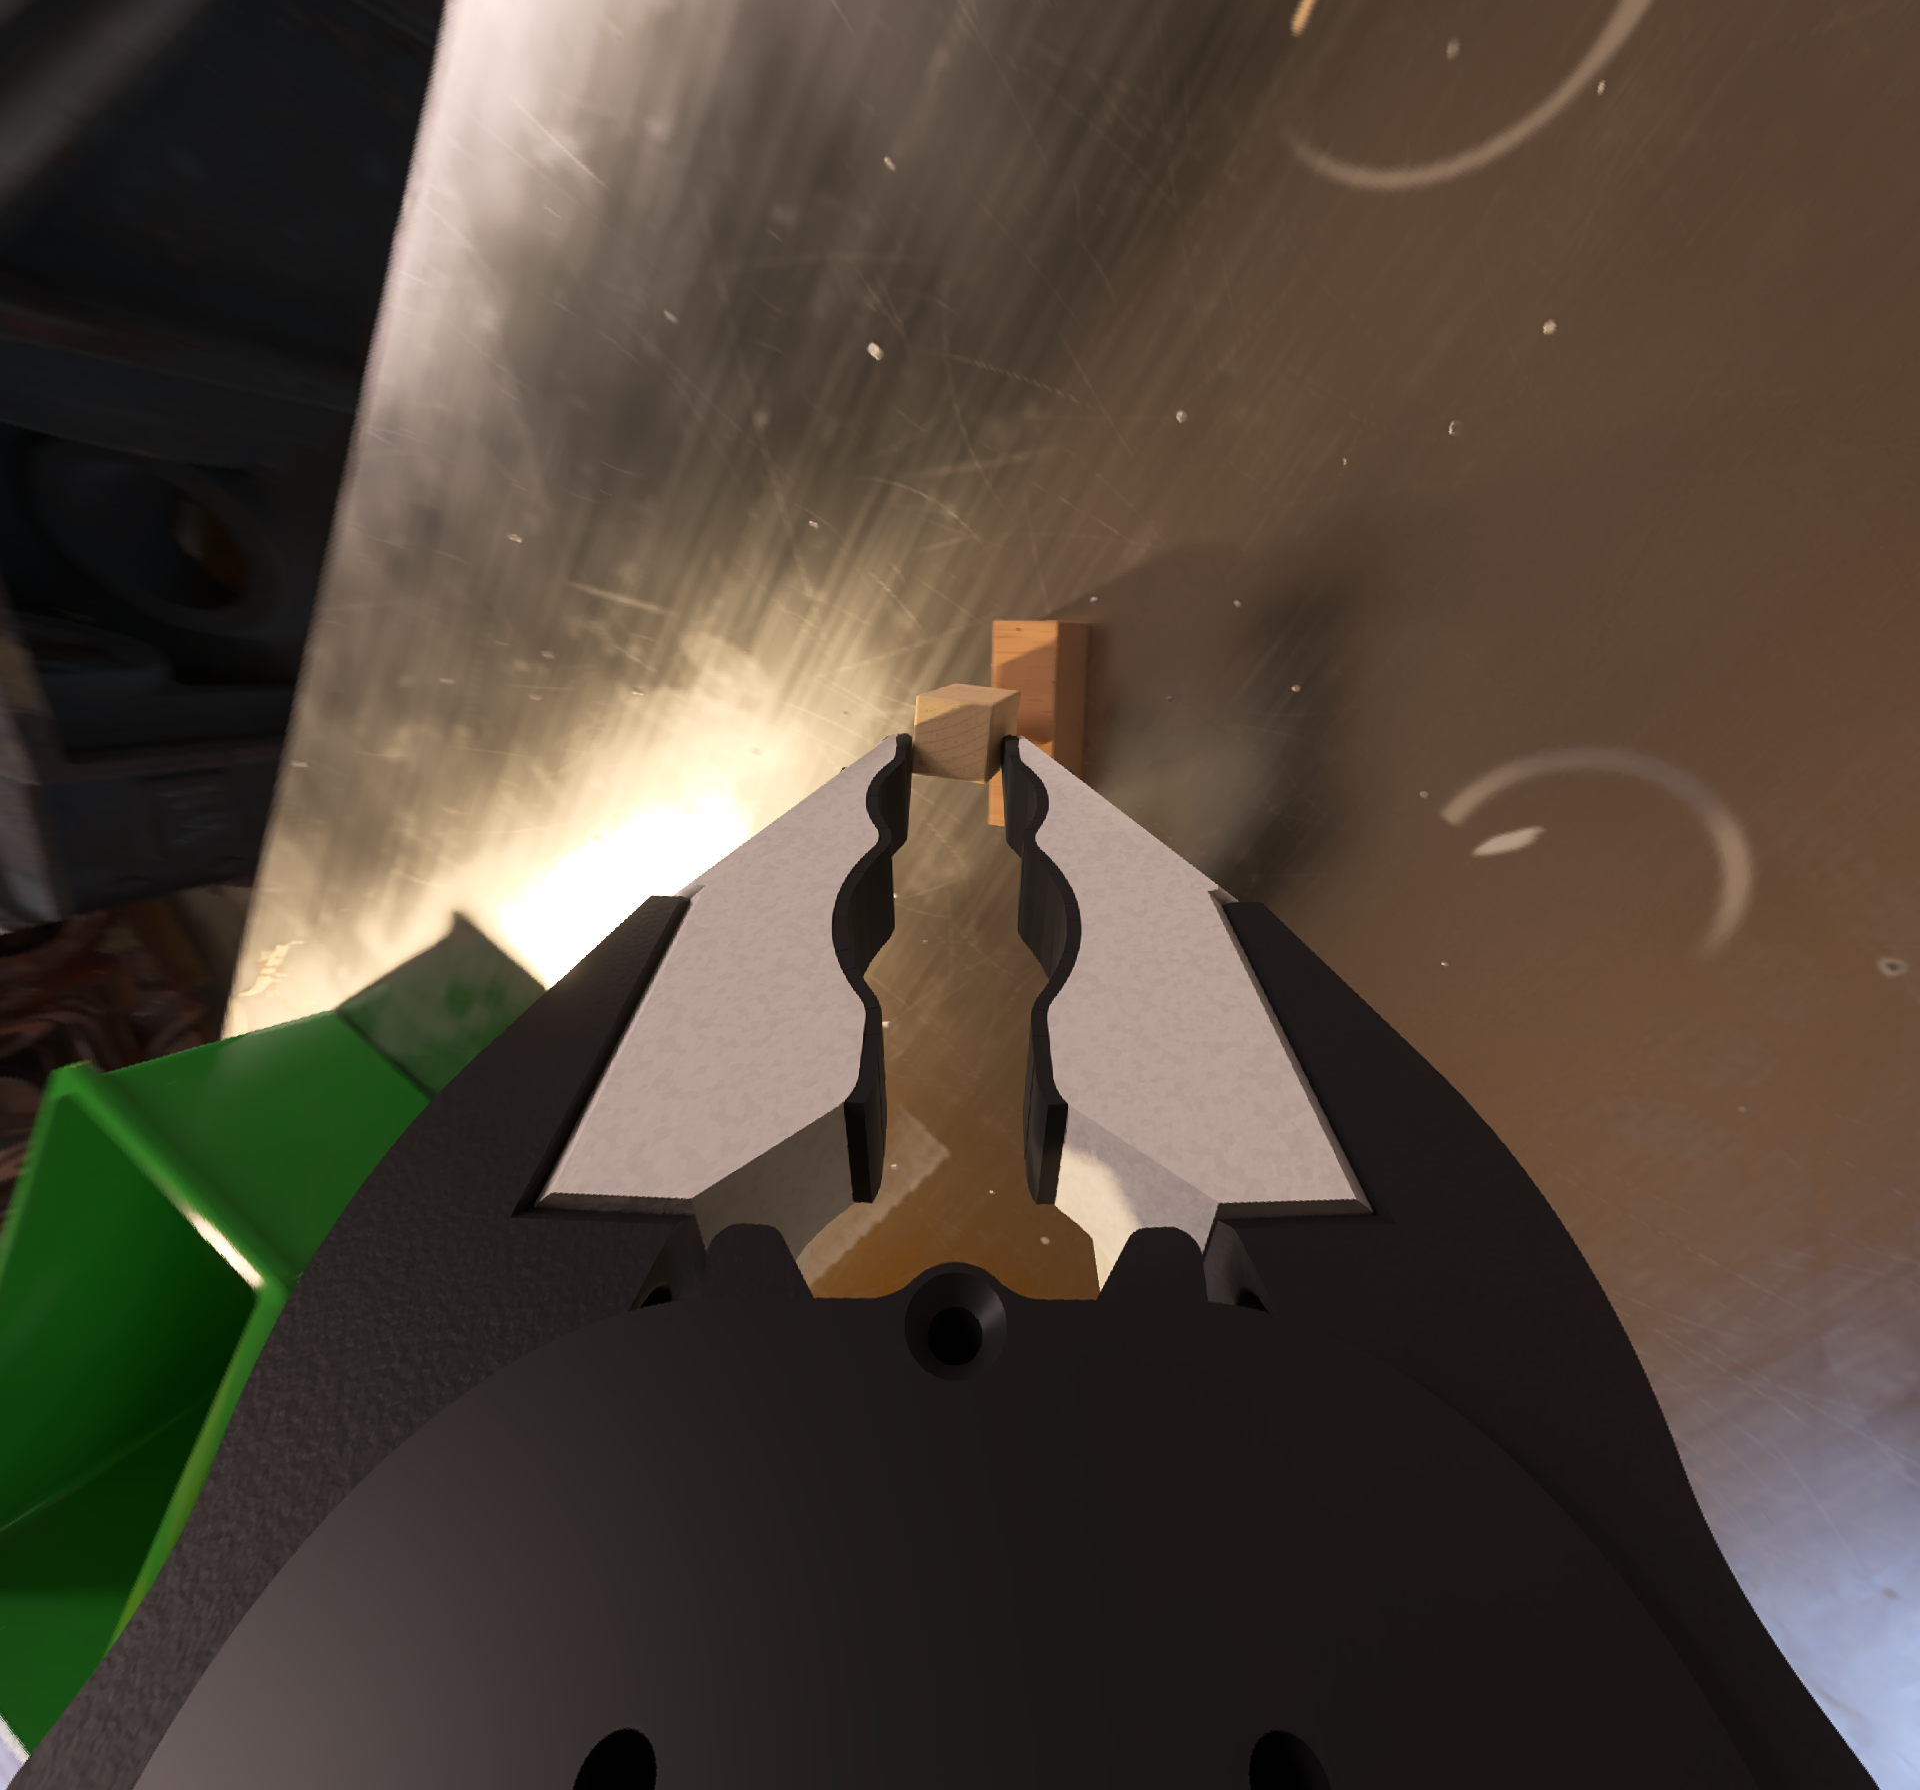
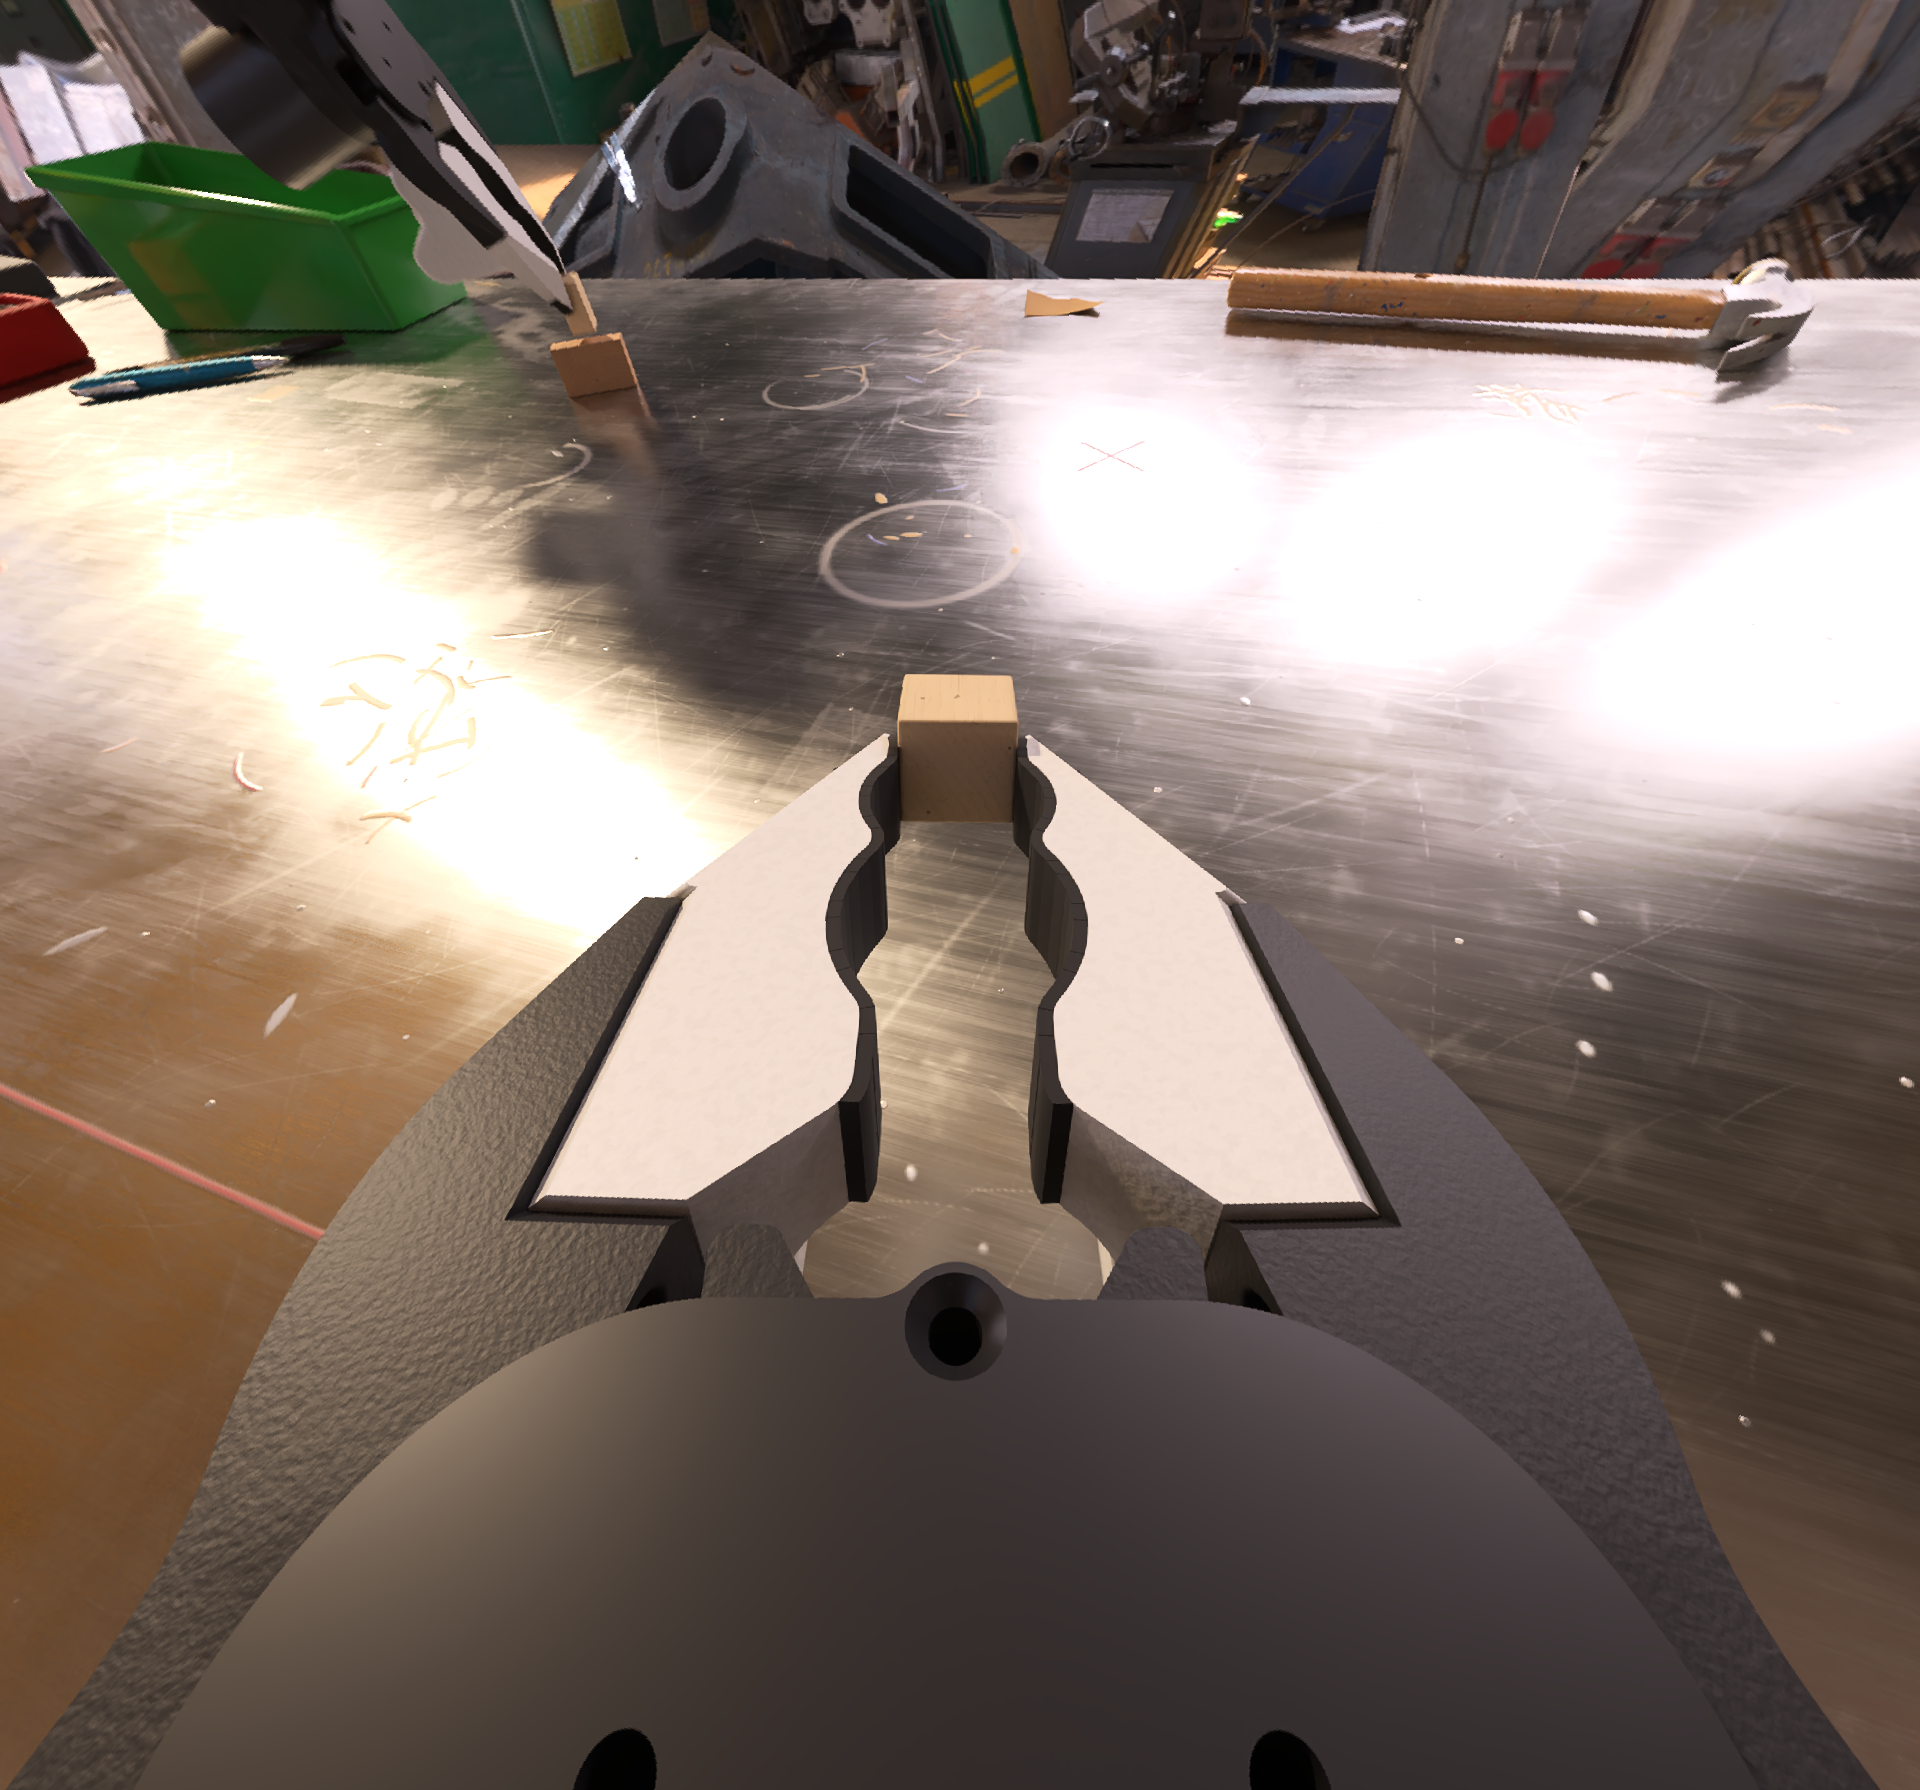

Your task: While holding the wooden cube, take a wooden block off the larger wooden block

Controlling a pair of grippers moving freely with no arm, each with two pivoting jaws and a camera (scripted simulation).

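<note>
My right gripper [image 2: 956,753] is shut on a pale wooden cube [image 2: 956,748] and holds it above the metal table [image 2: 1351,805]. My left gripper [image 1: 958,751] is shut on a small wooden block [image 1: 962,730], held just above the larger wooden block [image 1: 1044,691], apart from it. In the right wrist view the left gripper [image 2: 566,291] comes down from the upper left with the small block [image 2: 580,304] at its tips, a little above the larger block [image 2: 594,364], which rests on the table.
A green bin [image 2: 239,249] stands at the table's far left; it also shows in the left wrist view [image 1: 156,1273]. A blue pen [image 2: 177,376] and a red object [image 2: 36,338] lie near it. A hammer [image 2: 1507,306] lies far right. Wood shavings [image 2: 416,712] are scattered.
</note>
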